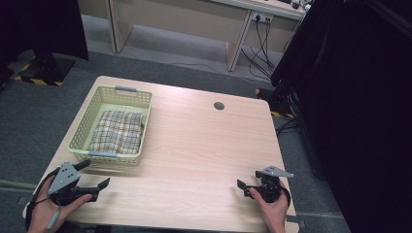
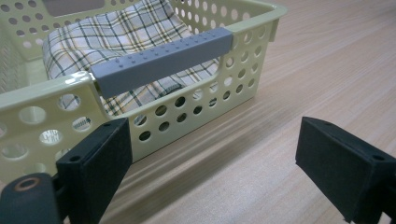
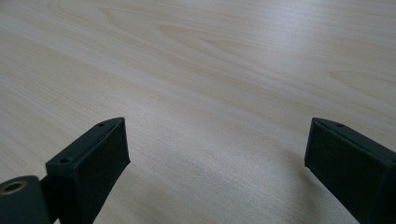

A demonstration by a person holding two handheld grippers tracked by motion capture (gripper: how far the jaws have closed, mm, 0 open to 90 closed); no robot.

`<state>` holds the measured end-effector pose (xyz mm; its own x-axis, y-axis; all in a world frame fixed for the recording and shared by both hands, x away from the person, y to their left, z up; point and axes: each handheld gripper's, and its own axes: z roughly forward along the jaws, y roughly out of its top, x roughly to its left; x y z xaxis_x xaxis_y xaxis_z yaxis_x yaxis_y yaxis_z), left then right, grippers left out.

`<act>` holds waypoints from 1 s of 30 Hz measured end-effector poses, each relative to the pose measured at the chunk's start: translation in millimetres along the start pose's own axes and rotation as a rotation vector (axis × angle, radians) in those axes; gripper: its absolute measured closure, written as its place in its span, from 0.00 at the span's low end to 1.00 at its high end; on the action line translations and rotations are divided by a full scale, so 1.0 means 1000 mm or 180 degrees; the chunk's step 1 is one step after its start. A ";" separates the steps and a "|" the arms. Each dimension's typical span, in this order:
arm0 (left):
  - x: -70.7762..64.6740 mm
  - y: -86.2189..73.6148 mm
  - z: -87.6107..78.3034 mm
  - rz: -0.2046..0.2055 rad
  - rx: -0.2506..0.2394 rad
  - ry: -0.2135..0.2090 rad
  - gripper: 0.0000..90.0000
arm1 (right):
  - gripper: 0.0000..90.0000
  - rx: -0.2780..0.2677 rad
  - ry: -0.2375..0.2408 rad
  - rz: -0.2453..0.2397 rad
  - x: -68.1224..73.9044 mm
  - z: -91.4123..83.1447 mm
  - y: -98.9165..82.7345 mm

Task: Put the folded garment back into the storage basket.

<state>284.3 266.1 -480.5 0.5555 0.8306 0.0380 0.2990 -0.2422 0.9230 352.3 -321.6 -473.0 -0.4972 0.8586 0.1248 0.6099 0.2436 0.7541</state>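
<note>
A pale green perforated basket (image 1: 81,127) with grey handles sits on the left of the wooden table (image 1: 204,145). A folded plaid cloth (image 1: 118,131) lies inside it. My left gripper (image 1: 94,174) rests near the front left corner, just in front of the basket, jaws wide apart and empty. In the left gripper view the basket's near wall (image 2: 224,84), its grey handle (image 2: 163,58) and the cloth (image 2: 126,32) lie close ahead of that gripper (image 2: 210,158). My right gripper (image 1: 249,179) sits open at the front right over bare wood (image 3: 217,158).
A round cable hole (image 1: 219,105) marks the table's far side. A black curtain (image 1: 359,97) hangs close along the right. Beyond the table stands a wooden desk (image 1: 194,19) with cables (image 1: 262,48) hanging to the grey carpet.
</note>
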 end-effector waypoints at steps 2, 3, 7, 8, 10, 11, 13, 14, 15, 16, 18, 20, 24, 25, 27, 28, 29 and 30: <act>0.000 0.000 0.000 0.0001 0.0002 0.0000 0.12 | 0.08 0.0001 0.0001 0.0012 -0.001 0.000 -0.001; 0.000 0.000 0.000 0.0001 0.0002 0.0000 0.12 | 0.08 0.0001 0.0001 0.0012 -0.001 0.000 -0.001; 0.000 0.000 0.000 -0.0002 0.0000 0.0002 0.11 | 0.08 0.0009 -0.0010 0.0022 -0.002 0.001 -0.003; 0.000 0.000 0.000 -0.0004 -0.0003 0.0001 0.11 | 0.08 0.0010 -0.0011 0.0027 -0.002 0.001 -0.003; 0.000 0.000 0.000 -0.0015 -0.0008 0.0002 0.11 | 0.08 0.0001 -0.0011 0.0026 -0.003 0.001 -0.003; 0.000 0.000 0.000 -0.0012 -0.0006 0.0003 0.11 | 0.08 0.0005 -0.0012 0.0026 -0.003 0.001 -0.003; 0.000 0.000 0.000 -0.0008 -0.0006 0.0009 0.11 | 0.08 0.0005 -0.0014 0.0026 -0.003 0.001 -0.003; 0.000 0.000 0.000 -0.0008 -0.0005 0.0011 0.11 | 0.08 0.0005 -0.0012 0.0028 -0.003 0.001 -0.003; 0.000 0.000 0.000 -0.0008 -0.0003 0.0013 0.11 | 0.08 0.0003 -0.0012 0.0027 -0.003 0.001 -0.003; 0.000 0.000 0.000 -0.0013 -0.0002 0.0016 0.11 | 0.08 0.0003 -0.0013 0.0032 -0.003 0.001 -0.003; 0.000 0.000 0.000 -0.0023 -0.0003 0.0024 0.11 | 0.08 0.0004 -0.0016 0.0045 -0.003 0.000 -0.003; 0.000 0.000 0.000 -0.0023 -0.0007 0.0032 0.11 | 0.08 0.0004 -0.0017 0.0039 -0.003 0.001 -0.003; 0.000 0.000 0.000 -0.0005 -0.0003 0.0044 0.11 | 0.08 0.0009 -0.0021 0.0035 -0.003 0.001 -0.003; -0.001 0.000 0.000 -0.0002 -0.0002 0.0050 0.11 | 0.08 0.0007 -0.0023 0.0030 -0.003 0.001 -0.003; -0.001 0.000 0.000 0.0000 -0.0002 0.0055 0.11 | 0.08 0.0006 -0.0023 0.0030 -0.003 0.001 -0.003; -0.001 0.000 0.000 -0.0001 -0.0003 0.0055 0.11 | 0.08 0.0007 -0.0021 0.0036 -0.003 0.001 -0.003; -0.001 0.000 0.000 -0.0005 -0.0003 0.0055 0.11 | 0.08 0.0008 -0.0020 0.0042 -0.003 0.001 -0.003; 0.000 0.000 0.000 -0.0011 -0.0003 0.0055 0.11 | 0.08 0.0010 -0.0019 0.0044 -0.003 0.001 -0.003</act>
<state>283.9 265.8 -480.5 0.5410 0.8400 0.0416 0.3002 -0.2390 0.9234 352.5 -324.6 -476.1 -0.4850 0.8646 0.1314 0.6186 0.2330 0.7504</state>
